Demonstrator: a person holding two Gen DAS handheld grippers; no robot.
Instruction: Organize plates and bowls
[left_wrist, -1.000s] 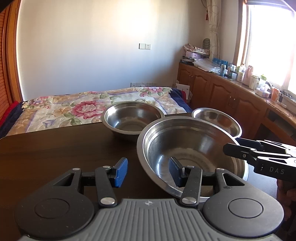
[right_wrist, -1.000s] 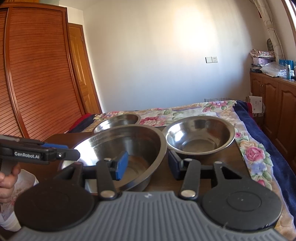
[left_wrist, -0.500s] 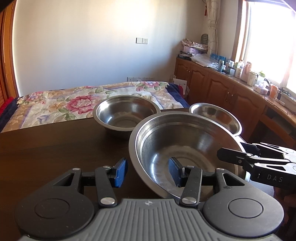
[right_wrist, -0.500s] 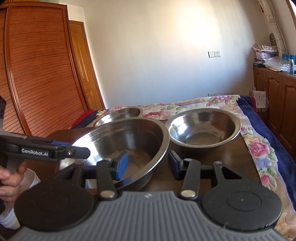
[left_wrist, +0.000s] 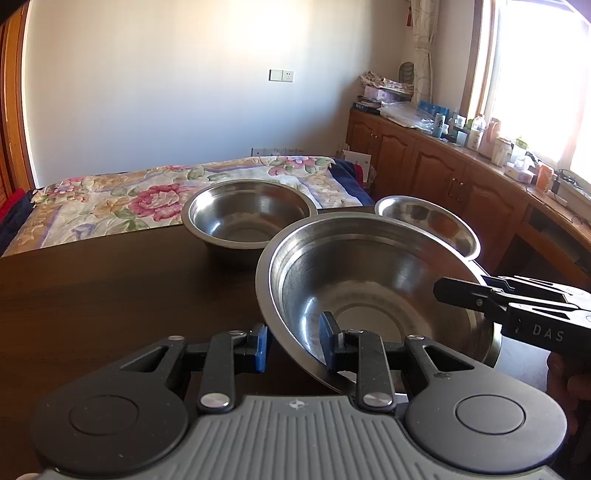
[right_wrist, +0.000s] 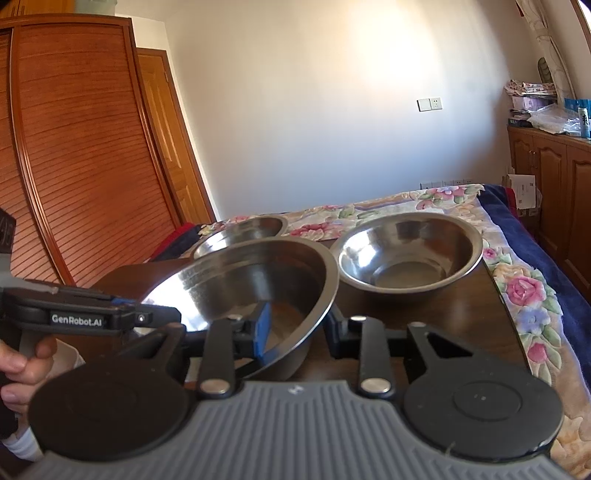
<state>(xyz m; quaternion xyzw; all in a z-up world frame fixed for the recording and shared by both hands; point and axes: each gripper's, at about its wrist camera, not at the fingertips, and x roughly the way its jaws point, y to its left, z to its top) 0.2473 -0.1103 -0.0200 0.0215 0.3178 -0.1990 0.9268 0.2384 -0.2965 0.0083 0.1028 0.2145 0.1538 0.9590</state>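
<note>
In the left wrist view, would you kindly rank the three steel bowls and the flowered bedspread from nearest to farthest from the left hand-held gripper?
1. Large steel bowl, its near rim between the left hand-held gripper fingers.
2. Medium steel bowl, behind, centre.
3. Shallow steel bowl, behind, right; close to second.
4. Flowered bedspread, beyond the table.

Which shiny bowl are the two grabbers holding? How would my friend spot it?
Find the dark wooden table in front of the flowery bed. Three steel bowls are there, and it's the big bowl nearest the cameras. Unlike the deeper bowl and the shallow dish behind it, it is the widest, sits tilted, and has jaws straddling its rim on both sides.
</note>
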